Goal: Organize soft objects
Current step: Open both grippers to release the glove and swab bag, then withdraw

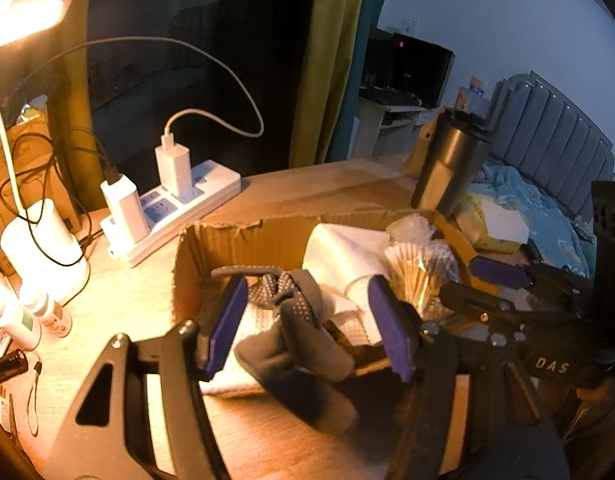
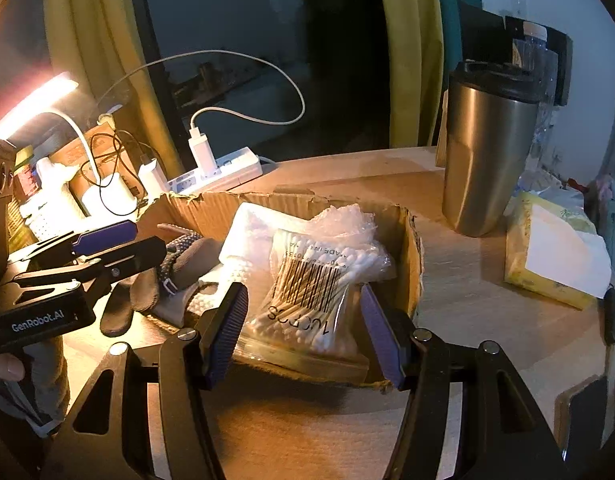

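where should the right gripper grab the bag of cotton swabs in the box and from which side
Probably the lower middle of the cotton swab bag, below the barcode, where the swabs bunch into a firm bundle. Come from above and the open near side of the cardboard box, since the right gripper already straddles it with open jaws. The crinkled top would likely slip.

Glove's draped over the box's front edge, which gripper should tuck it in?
Left. Its open fingers already straddle the grey glove at the cardboard box front edge. The right gripper sits open over the cotton swab bag.
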A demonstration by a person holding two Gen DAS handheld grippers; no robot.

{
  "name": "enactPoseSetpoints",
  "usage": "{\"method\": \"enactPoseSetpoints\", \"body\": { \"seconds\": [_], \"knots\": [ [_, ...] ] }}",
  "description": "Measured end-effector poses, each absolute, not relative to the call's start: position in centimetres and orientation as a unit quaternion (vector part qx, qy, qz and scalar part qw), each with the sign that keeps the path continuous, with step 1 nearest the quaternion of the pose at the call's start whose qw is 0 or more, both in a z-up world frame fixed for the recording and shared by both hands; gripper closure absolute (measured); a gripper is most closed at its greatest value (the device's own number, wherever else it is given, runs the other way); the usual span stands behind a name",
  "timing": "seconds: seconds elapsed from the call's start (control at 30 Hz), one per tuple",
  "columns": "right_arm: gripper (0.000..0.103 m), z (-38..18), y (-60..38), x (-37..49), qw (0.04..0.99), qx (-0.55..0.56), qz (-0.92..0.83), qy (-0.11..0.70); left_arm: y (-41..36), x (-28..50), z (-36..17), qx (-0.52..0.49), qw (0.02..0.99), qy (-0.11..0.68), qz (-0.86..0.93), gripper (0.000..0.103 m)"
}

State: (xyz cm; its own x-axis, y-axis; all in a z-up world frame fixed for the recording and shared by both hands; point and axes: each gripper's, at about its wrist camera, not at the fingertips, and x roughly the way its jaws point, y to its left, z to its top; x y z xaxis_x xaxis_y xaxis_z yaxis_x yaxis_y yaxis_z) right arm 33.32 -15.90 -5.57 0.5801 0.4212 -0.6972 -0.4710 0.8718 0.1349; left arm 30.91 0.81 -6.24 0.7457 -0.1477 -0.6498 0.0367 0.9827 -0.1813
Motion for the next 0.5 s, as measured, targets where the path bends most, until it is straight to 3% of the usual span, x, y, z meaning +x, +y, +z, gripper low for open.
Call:
{"method": "enactPoseSetpoints", "body": {
  "seconds": [0.5],
  "knots": [
    [0.041,-3.5,-15.9,30.3,0.896,-0.04,0.253,0.363,1.2,27.1,-4.0,-0.081,0.941,0.326,-0.047,0.039]
  ]
}}
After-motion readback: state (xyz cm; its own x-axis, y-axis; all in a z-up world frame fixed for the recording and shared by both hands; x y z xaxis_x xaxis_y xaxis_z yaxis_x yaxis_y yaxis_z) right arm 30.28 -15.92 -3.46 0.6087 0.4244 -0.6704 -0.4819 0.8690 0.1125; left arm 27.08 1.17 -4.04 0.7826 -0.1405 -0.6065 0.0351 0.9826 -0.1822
